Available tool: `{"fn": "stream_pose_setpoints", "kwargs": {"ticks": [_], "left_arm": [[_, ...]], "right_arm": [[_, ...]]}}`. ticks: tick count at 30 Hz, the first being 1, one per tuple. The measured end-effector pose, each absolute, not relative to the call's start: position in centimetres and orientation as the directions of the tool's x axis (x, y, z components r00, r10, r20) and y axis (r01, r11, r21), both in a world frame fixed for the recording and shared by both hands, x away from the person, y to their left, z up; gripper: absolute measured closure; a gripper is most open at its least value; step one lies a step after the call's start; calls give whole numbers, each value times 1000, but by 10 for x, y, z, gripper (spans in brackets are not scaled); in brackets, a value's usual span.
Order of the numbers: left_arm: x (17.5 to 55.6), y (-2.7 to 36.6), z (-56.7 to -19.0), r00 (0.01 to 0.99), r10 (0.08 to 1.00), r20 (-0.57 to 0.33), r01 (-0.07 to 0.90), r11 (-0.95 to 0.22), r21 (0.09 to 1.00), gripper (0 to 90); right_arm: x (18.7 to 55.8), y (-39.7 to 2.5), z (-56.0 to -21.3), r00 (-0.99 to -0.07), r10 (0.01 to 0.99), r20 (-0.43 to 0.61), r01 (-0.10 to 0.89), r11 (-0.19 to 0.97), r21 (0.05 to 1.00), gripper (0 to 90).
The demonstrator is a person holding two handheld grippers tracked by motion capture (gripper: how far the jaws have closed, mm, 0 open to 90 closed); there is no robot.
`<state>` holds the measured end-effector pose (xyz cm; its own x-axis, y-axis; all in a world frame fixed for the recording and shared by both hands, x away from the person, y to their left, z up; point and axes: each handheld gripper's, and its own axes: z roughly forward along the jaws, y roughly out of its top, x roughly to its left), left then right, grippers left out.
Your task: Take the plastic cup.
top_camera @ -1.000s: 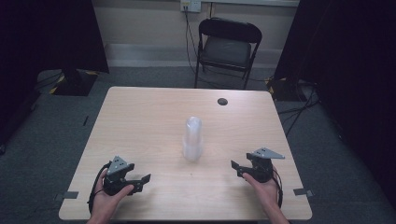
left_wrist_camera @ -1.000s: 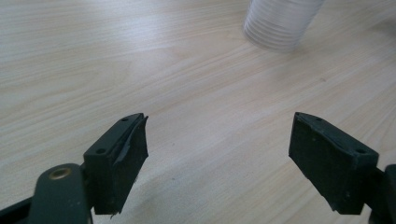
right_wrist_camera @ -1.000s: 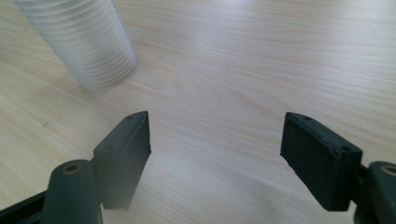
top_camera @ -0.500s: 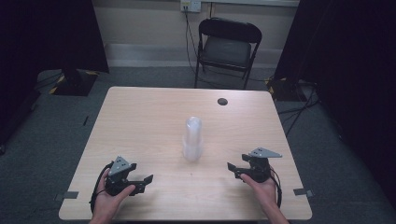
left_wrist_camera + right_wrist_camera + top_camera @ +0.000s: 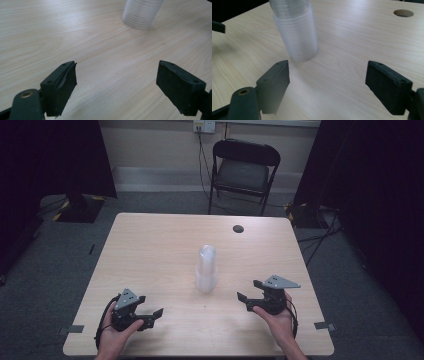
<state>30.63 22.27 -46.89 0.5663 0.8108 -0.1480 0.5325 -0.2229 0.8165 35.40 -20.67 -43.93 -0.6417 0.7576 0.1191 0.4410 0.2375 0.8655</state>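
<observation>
Cup stack [image 5: 206, 270] upright at table [image 5: 150, 250] centre. Left tongs [image 5: 150, 317], right tongs [image 5: 248, 292]: both spread, empty. Stack light, thin-walled, crushable, tippy; grip low, gently.

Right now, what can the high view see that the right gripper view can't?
High view alone: the chair behind the table, the floor, both hands, and the left gripper and right gripper from above. Right gripper view alone: the ridged rims of the cups close up, between its own wide-open jaws. Both: the cups standing upright, the table and its hole.
</observation>
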Motion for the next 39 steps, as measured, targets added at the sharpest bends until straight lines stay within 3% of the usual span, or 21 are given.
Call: {"fn": "stream_pose_setpoints", "kwargs": {"ticks": [9,10,39], "left_arm": [[308,222,-470,566,813,-142,536,-231,812,164],[309,222,-470,570,810,-139,534,-237,812,164],[307,219,-470,585,800,-136,522,-243,817,164]], "right_arm": [[360,-195,-425,-692,712,116,410,256,875,202],[364,-191,-423,-701,700,134,410,242,879,247],[393,-144,-387,-777,620,111,327,246,912,236]]}}
